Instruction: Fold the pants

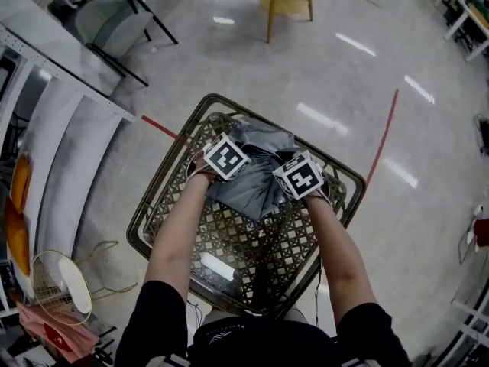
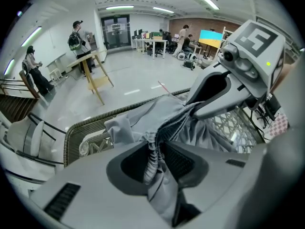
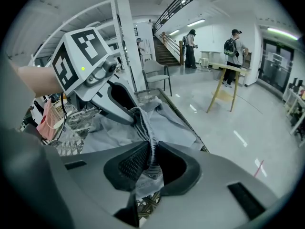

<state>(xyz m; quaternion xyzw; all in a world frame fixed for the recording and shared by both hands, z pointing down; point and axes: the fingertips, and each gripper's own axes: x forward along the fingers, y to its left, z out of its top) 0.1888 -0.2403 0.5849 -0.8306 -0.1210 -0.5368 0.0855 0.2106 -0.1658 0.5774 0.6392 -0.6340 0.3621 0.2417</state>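
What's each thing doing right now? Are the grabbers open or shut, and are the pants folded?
pants: crumpled, not folded, lying in the wicker basket.
left gripper: shut on the pants' gathered edge.
right gripper: shut on the pants' gathered edge.
wicker basket: upright, pants at its far end.

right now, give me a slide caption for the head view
Left gripper and right gripper each pinch bunched grey pants at a wicker table, seen from above

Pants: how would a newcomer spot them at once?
Find the dark woven lattice table on the pale floor. On its far half lie the pants, a crumpled grey bundle. It is the only cloth there, pinched by the left gripper and right gripper.
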